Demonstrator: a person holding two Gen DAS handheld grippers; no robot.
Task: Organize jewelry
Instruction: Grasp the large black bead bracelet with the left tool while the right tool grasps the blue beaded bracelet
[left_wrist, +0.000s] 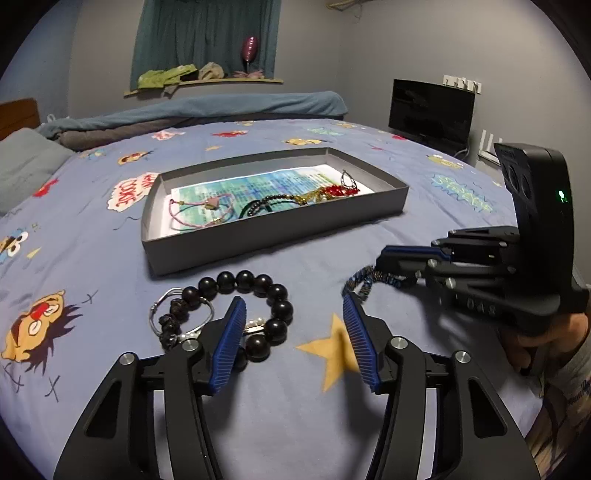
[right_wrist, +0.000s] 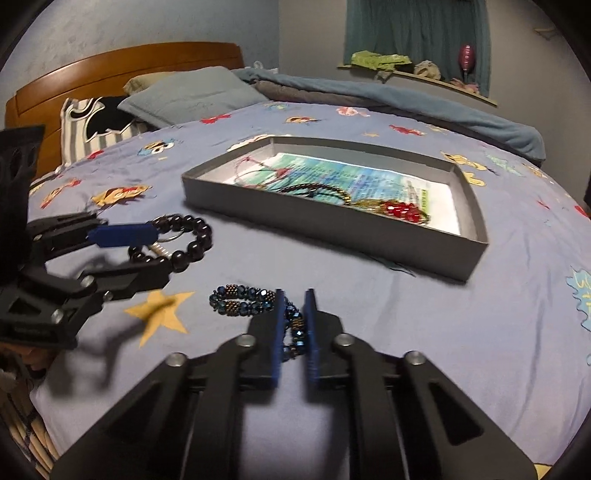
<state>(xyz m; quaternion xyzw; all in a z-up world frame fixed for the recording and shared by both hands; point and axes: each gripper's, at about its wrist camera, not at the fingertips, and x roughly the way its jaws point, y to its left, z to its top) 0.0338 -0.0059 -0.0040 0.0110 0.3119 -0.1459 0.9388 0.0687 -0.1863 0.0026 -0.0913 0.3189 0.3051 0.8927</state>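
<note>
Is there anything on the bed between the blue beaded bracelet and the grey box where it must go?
Nothing visible: only bare bedsheet lies between the blue beaded bracelet, gripped by the right tool, and the near wall of the shallow grey cardboard box.

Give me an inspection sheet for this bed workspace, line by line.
Surface: blue cartoon-print bedsheet.
Job's things: grey tray holding several pieces; black bead bracelet and blue beaded bracelet lying on the sheet.
Clutter: silver ring beside the black beads.
Grippers: left hand-held gripper open over the black beads; right hand-held gripper shut on blue beaded bracelet.
Cables: nothing seen.
Surroundings: pillows, wooden headboard, dark screen, curtain.
</note>
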